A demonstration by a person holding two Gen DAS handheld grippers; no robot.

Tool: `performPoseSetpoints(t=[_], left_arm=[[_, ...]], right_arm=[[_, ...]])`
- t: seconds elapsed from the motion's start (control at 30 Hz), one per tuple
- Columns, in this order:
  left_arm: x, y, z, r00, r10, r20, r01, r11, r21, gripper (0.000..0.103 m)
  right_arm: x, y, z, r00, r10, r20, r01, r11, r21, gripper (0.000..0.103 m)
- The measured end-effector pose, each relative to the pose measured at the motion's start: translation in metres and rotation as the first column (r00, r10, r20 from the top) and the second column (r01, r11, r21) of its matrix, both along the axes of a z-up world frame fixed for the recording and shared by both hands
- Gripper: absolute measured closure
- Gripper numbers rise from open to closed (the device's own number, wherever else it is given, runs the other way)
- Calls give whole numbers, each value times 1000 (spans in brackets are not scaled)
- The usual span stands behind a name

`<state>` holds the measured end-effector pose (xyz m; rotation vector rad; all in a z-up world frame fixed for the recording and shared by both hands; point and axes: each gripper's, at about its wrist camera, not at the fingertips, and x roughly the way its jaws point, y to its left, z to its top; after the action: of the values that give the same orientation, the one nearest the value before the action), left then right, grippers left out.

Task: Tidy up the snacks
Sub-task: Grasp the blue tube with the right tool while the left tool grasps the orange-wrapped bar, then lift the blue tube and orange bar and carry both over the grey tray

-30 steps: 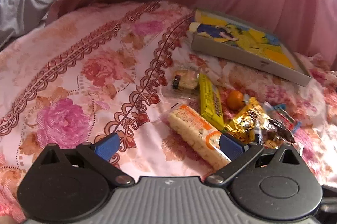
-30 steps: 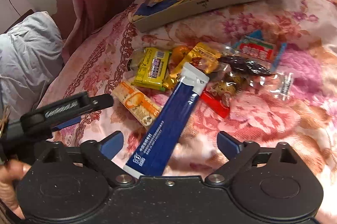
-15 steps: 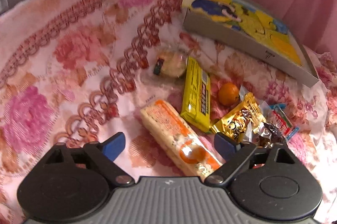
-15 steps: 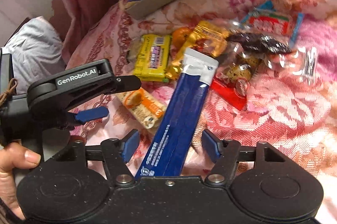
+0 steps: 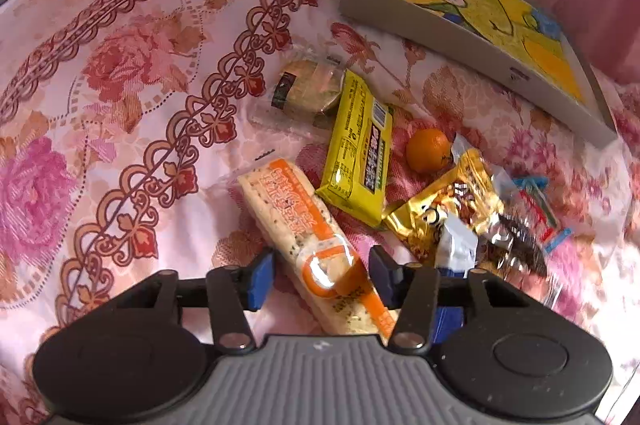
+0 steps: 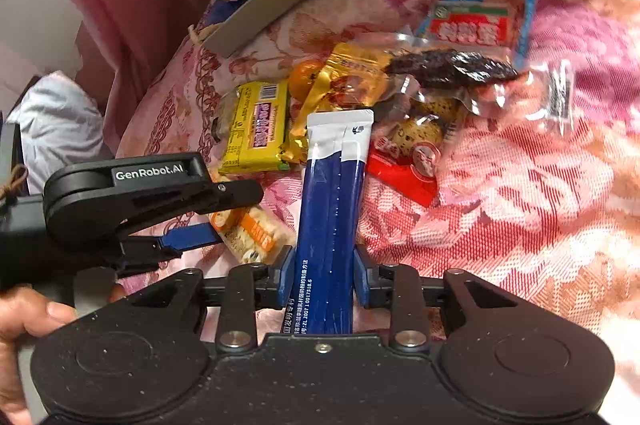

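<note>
Snacks lie heaped on a floral bedspread (image 5: 120, 105). My left gripper (image 5: 320, 277) is shut on the near end of an orange-and-white cracker packet (image 5: 288, 209), which still lies on the bed. My right gripper (image 6: 324, 277) is shut on a long blue stick pack (image 6: 332, 193) with a white tip, pointing away from me. In the right wrist view the left gripper's blue finger (image 6: 192, 237) sits beside the cracker packet (image 6: 248, 233). The stick pack's white tip (image 5: 456, 245) shows at the left wrist view's right.
Beyond the cracker packet lie a yellow bar (image 5: 360, 149), a small orange (image 5: 428, 149), a gold packet (image 5: 448, 209) and a clear-wrapped cake (image 5: 308, 89). A flat cartoon-printed box (image 5: 460, 13) stands at the back. A red-and-blue packet (image 6: 476, 25) and a dark packet (image 6: 452, 69) lie farther right. A hand (image 6: 24, 321) holds the left gripper.
Both grippers went from wide open to shut. The left one moved forward and right over the cracker packet; the right one closed in on the blue stick pack.
</note>
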<state>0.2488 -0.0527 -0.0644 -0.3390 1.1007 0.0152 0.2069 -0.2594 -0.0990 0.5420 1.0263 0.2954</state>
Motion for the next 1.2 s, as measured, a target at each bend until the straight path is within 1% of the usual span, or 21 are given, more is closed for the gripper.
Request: performPoseSetpoints(t=[0.13, 0.23, 0.3, 0.33, 0.4, 0.47, 0.53, 0.7, 0.73, 0.8, 0.9, 1.07, 1.13, 1.2], left_arm=[[-3, -1, 7, 996, -88, -13, 89, 993, 72, 56], [-3, 0, 8, 991, -135, -24, 137, 986, 95, 56], [-2, -1, 7, 990, -142, -27, 144, 984, 103, 55], [-1, -4, 6, 990, -140, -29, 142, 984, 109, 53], [1, -10, 2, 989, -143, -44, 147, 981, 128, 48], [1, -13, -3, 988, -140, -67, 148, 979, 137, 46], [0, -12, -5, 991, -119, -63, 126, 983, 130, 47], [-8, -9, 2, 991, -124, -55, 130, 982, 138, 60], [-11, -9, 5, 990, -128, -51, 134, 980, 146, 63], [-15, -7, 10, 989, -143, -46, 148, 974, 170, 66], [-20, -4, 17, 988, -153, -31, 156, 969, 192, 68], [-27, -3, 30, 986, -164, -17, 164, 962, 217, 68], [-29, -5, 37, 984, -177, -1, 172, 957, 232, 68], [-31, -9, 44, 981, -196, 14, 185, 947, 263, 68]], right_arm=[[-5, 2, 5, 1000, 20, 22, -20, 999, -29, 72], [-3, 4, 4, 999, 41, 12, -40, 998, -53, 72], [-2, 7, 3, 998, 55, 10, -54, 996, -75, 69], [-1, 10, 2, 998, 63, 10, -61, 994, -91, 69], [-2, 14, 3, 997, 75, 19, -72, 991, -113, 63], [-4, 17, 3, 996, 86, 30, -82, 989, -127, 64], [-4, 19, 4, 995, 95, 39, -89, 985, -148, 66], [-8, 24, 9, 987, 133, 87, -112, 972, -209, 77], [-9, 26, 10, 985, 144, 99, -119, 968, -221, 78], [-13, 30, 16, 976, 173, 135, -134, 957, -257, 79], [-22, 35, 26, 957, 207, 201, -135, 937, -323, 80], [-31, 40, 38, 922, 252, 295, -109, 898, -427, 80], [-33, 40, 45, 905, 260, 338, -87, 888, -452, 80], [-33, 39, 50, 887, 261, 381, -58, 881, -469, 80]])
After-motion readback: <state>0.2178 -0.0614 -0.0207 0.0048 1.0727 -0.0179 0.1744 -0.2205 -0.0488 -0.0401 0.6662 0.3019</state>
